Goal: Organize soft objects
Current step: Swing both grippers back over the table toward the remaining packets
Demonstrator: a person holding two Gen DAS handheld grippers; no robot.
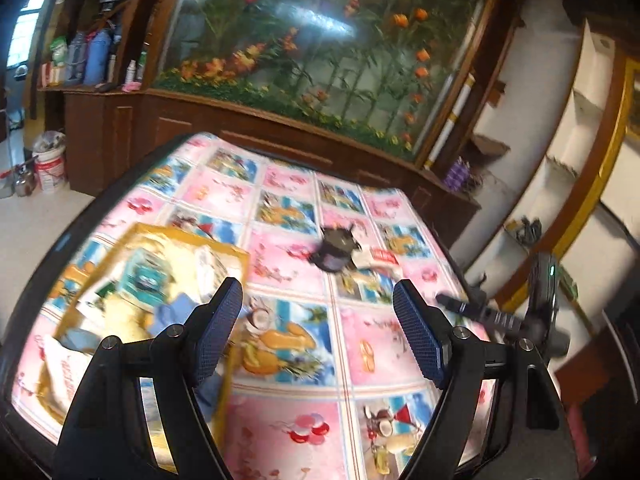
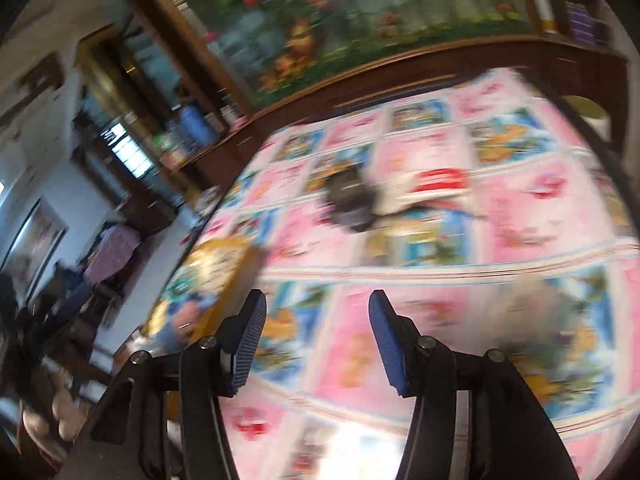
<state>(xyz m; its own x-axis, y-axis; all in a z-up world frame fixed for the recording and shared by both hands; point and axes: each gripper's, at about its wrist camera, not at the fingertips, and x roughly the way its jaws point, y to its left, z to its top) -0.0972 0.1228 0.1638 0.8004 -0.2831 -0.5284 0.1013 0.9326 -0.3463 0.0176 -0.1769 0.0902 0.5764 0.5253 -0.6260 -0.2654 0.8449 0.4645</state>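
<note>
A yellow box (image 1: 236, 258) stands on the left of the table and holds several soft things, among them blue cloth (image 1: 176, 310) and white cloth. A dark soft object (image 1: 334, 250) lies mid-table, touching a white and red item (image 1: 382, 259). My left gripper (image 1: 318, 296) hovers open over the cloth-covered table, its left finger above the box's near corner. My right gripper (image 2: 316, 304) is open with nothing between its pads, and its black body (image 1: 542, 304) shows at the table's right edge. The right wrist view is blurred; it shows the dark object (image 2: 348, 200), the white and red item (image 2: 432, 188) and the box (image 2: 208, 276).
A pink and blue picture tablecloth (image 1: 372, 344) covers the table. A dark wooden cabinet (image 1: 280, 140) with a flower mural runs behind it. Bottles (image 1: 96, 58) stand on its left shelf, a white bucket (image 1: 50, 168) sits on the floor, and white shelves (image 1: 560, 168) line the right wall.
</note>
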